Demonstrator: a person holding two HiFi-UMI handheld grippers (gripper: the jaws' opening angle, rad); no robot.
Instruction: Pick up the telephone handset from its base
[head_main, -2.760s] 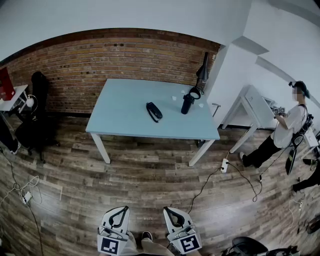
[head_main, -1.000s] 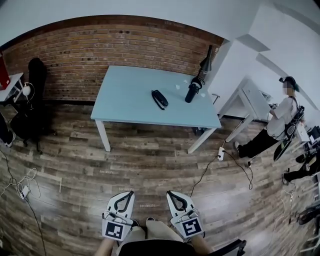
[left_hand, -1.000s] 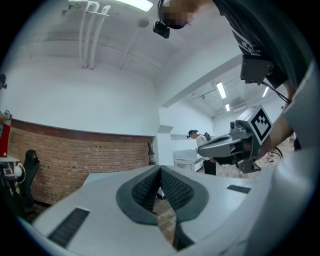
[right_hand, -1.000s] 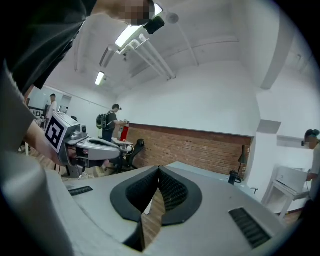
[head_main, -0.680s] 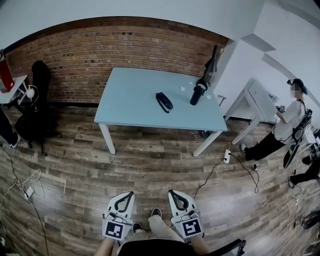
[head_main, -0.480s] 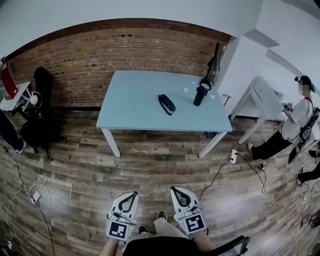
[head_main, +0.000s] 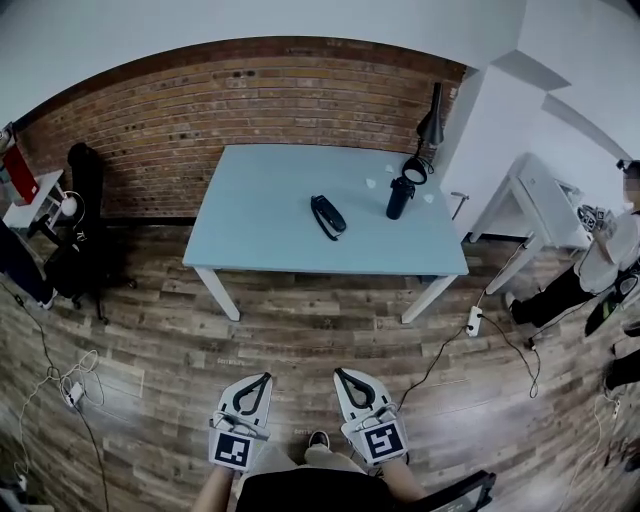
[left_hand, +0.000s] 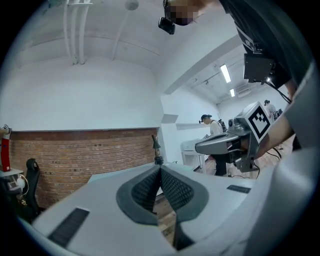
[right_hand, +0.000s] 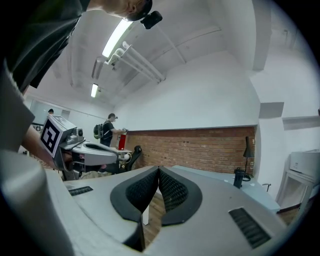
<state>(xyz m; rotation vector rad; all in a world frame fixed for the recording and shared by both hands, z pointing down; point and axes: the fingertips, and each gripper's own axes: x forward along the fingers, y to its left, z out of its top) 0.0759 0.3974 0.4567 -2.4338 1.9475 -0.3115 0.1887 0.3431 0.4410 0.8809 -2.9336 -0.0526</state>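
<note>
Holding the left gripper (head_main: 258, 382) and the right gripper (head_main: 345, 378) low, well short of the bench (head_main: 255, 215), jaws of both pressed together and gripping nothing. Eyeing the telephone handset (head_main: 327, 215) lying slantwise on its base (head_main: 320, 224) near the middle of the bench. Likely risking a blunt shove toward the dark flask (head_main: 399, 198) on the bench's right part if arriving unopened, or dragging the light base up through a skewed pinch.

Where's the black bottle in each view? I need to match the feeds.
Head view: black bottle upper right of centre, on the blue table.
Left gripper view: the bottle, small, near centre.
Right gripper view: the bottle, right of centre.
Shared landmark: the brick wall behind the table.
</note>
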